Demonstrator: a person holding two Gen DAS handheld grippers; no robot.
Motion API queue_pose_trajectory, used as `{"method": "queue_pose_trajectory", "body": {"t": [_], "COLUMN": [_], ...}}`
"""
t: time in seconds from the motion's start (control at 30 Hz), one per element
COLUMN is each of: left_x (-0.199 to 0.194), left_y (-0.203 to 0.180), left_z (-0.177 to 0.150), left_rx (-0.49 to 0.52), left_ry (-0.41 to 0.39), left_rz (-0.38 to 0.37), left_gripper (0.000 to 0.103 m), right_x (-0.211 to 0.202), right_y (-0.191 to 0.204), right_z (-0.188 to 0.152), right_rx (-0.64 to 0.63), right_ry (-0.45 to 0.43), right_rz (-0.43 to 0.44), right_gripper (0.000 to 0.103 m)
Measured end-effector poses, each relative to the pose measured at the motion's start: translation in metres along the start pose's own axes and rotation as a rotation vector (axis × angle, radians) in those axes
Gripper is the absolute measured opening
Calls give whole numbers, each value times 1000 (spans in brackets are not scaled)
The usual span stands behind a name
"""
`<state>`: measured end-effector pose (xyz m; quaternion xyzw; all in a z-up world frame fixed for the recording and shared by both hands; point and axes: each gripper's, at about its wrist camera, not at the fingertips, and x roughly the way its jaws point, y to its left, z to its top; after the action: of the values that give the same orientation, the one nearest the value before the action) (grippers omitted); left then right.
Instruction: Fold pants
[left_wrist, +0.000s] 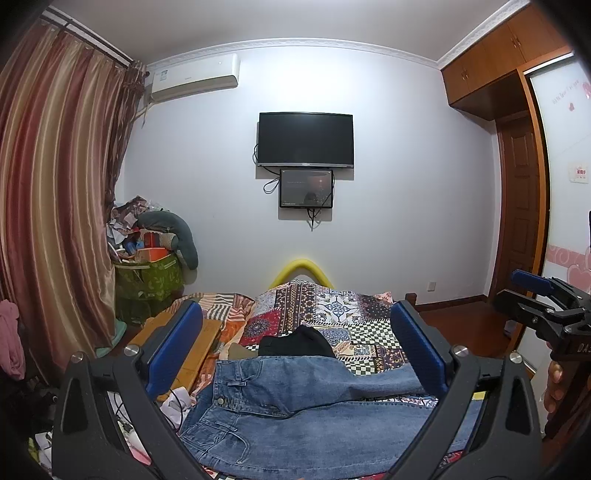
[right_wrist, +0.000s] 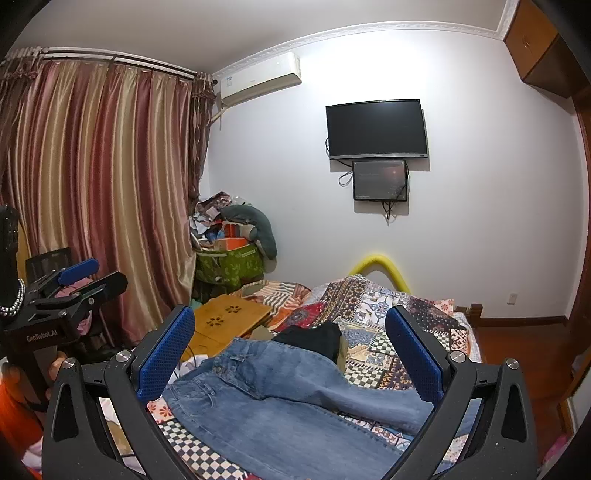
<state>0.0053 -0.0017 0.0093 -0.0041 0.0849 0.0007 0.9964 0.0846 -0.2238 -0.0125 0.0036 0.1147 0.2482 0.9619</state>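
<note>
Blue jeans (left_wrist: 314, 410) lie spread on the patchwork bedspread (left_wrist: 351, 317), waistband to the left, legs running right. In the right wrist view the jeans (right_wrist: 280, 402) fill the lower middle. My left gripper (left_wrist: 295, 347) hovers above them, open wide, nothing between its blue pads (left_wrist: 173, 347). My right gripper (right_wrist: 291, 347) is likewise open and empty above the jeans. Each gripper shows in the other's view: the right gripper (left_wrist: 532, 291) at the right edge, held by a hand (left_wrist: 554, 384), and the left gripper (right_wrist: 79, 280) at the left edge.
A black garment (left_wrist: 295, 343) lies on the bed just beyond the jeans. A wooden lap table (right_wrist: 229, 317) sits at the bed's left side. A green box (left_wrist: 147, 280) piled with clutter stands by the striped curtain (left_wrist: 55, 203). A yellow bed rail (left_wrist: 301, 271) marks the far end.
</note>
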Motion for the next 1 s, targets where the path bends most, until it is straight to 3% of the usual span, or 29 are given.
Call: {"method": "queue_pose_trajectory", "body": {"t": [1.0], "left_x": [7], "left_y": [7], "left_z": [-5], "left_rx": [-23], "left_ry": [2], "left_rz": [-1], "left_gripper": [103], "right_x": [-1], "right_y": [0], "right_z": [3], "right_rx": [-2], "right_ry": [13], "right_rz": [-5], "right_gripper": [103]}}
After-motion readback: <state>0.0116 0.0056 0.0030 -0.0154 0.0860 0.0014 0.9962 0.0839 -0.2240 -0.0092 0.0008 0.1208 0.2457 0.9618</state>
